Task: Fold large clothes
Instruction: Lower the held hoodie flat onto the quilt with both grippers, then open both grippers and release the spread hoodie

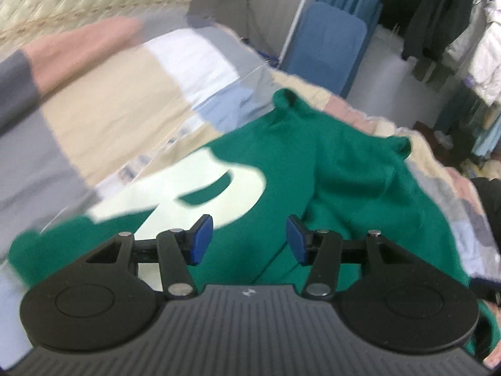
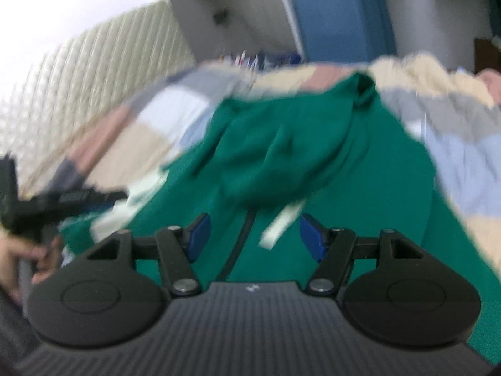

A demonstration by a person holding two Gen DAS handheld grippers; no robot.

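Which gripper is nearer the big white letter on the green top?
Left. The left gripper hovers over the white letter; the right gripper hangs by the white drawstring, farther off.

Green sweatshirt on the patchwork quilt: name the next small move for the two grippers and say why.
Probably bring the left gripper down onto the near edge of the green sweatshirt and close on it. Both it and the right gripper are open with nothing between the fingers, and the garment lies loosely bunched on the patchwork quilt, with folds piled toward its far end, so it needs a fresh grip before any fold.
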